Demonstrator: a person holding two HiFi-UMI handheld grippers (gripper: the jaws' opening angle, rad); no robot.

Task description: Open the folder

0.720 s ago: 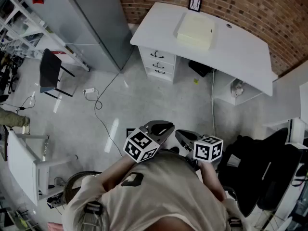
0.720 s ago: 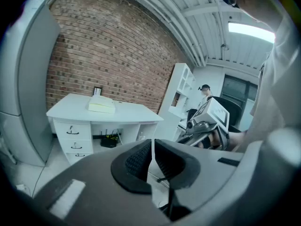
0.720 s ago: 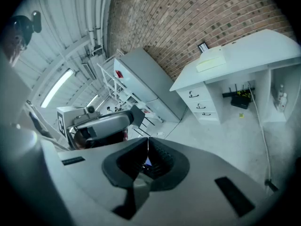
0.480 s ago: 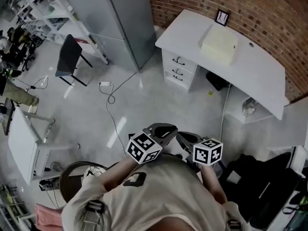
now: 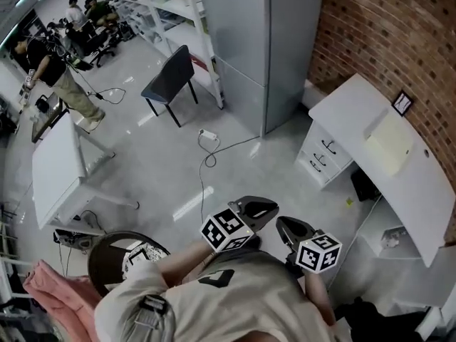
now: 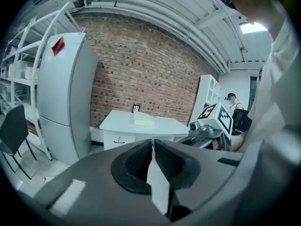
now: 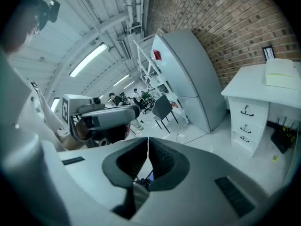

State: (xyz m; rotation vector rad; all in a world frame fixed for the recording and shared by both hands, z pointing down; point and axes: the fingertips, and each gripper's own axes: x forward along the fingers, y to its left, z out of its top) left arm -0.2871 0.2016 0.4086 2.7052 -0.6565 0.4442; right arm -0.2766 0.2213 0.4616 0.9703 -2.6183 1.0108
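A pale yellow folder [image 5: 390, 142] lies shut and flat on a white desk [image 5: 356, 105] against the brick wall, at the right of the head view. It also shows far off in the left gripper view as the folder [image 6: 142, 119] and in the right gripper view as the folder [image 7: 282, 73]. My left gripper [image 5: 265, 207] and right gripper [image 5: 287, 226] are held side by side close to the person's chest, well short of the desk. The left gripper [image 6: 153, 141] is shut with nothing between its pads. The right gripper [image 7: 147, 139] is shut and empty too.
A tall grey cabinet [image 5: 267, 41] stands left of the desk, with a black chair [image 5: 171, 80] beside it. A cable [image 5: 206, 155] trails over the floor. The desk has a drawer unit [image 5: 320, 155] and a small picture frame [image 5: 402, 103]. A white table [image 5: 57, 169] and people [image 5: 53, 70] are at the left.
The head view has swung left: the desk and folder have slid to the picture's right edge, and the cabinet, chair and people have come into view. Both grippers stay shut near the chest.
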